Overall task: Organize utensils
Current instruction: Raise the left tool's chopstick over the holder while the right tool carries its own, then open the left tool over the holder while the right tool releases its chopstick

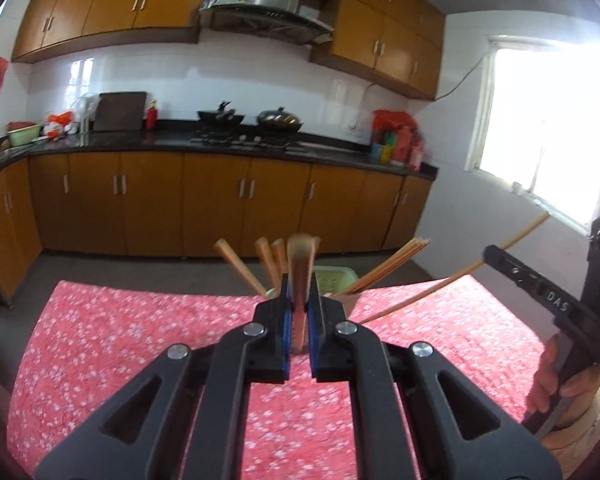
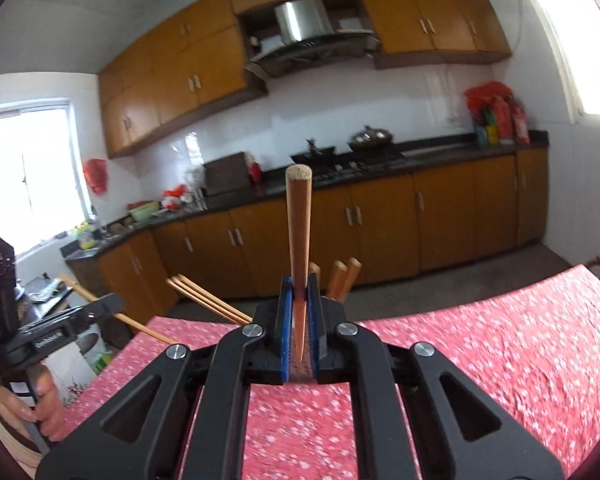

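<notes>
Kitchen, white tiled wall [image 1: 228, 80]. Orange-brown upper cabinets [image 1: 112, 4] and lower cabinets [image 1: 216, 200], black countertop [image 1: 172, 142] between them. Steel range hood [image 1: 272, 4] above a gas stove [image 1: 248, 138] carrying two dark woks. Bright blown-out window [image 1: 548, 120] on the right wall, a second window [image 2: 24, 168] by the sink corner. Grey floor [image 1: 148, 268]. Near surface covered in red floral cloth [image 1: 112, 336].

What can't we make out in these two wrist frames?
- Utensil holder: left wrist view, mostly hidden behind the left gripper; only a green edge shows.
- Right wrist view: holder entirely hidden behind the right gripper.
- Working ends of both held wooden utensils: buried between the pads, type unclear.
- Tablecloth pattern: motion-blurred.
</notes>
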